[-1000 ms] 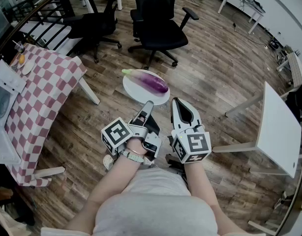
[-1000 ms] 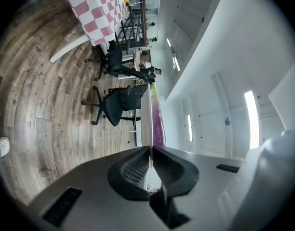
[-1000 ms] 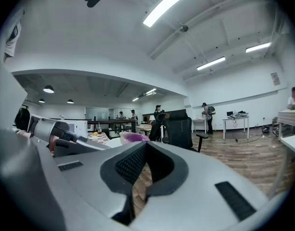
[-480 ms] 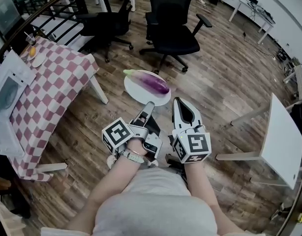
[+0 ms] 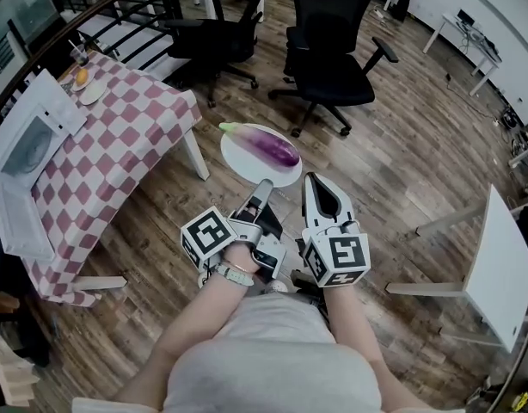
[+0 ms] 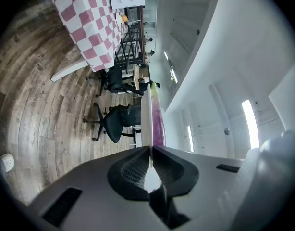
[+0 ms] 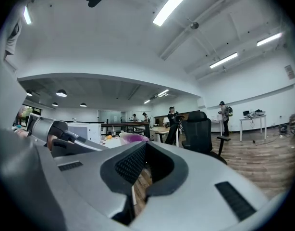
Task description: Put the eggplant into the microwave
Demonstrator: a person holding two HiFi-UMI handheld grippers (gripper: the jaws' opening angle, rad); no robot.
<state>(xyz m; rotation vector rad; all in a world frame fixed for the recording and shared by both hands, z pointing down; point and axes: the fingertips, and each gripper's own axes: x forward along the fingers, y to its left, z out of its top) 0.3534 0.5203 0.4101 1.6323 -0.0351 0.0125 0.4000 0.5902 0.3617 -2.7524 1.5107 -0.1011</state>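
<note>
A purple eggplant (image 5: 268, 144) lies on a round white plate (image 5: 247, 160) carried above the wooden floor. My left gripper (image 5: 264, 184) is shut on the plate's near rim. In the left gripper view the plate (image 6: 146, 117) shows edge-on between the jaws (image 6: 150, 148), with the eggplant (image 6: 159, 121) on it. My right gripper (image 5: 309, 179) is shut and empty just right of the plate; the right gripper view (image 7: 146, 143) shows the eggplant (image 7: 133, 137) to its left. The white microwave (image 5: 27, 144) stands on the checkered table (image 5: 118, 136) at the left, its door apparently open.
Two black office chairs (image 5: 333, 54) stand beyond the plate. A cup and small plate (image 5: 85, 80) sit at the checkered table's far end. A white table (image 5: 505, 265) is at the right. A railing (image 5: 92, 24) runs behind the checkered table.
The checkered table and microwave have slid right and nearer in the head view, and the chairs too. Both grippers and the plate with the eggplant keep their place in front of the body.
</note>
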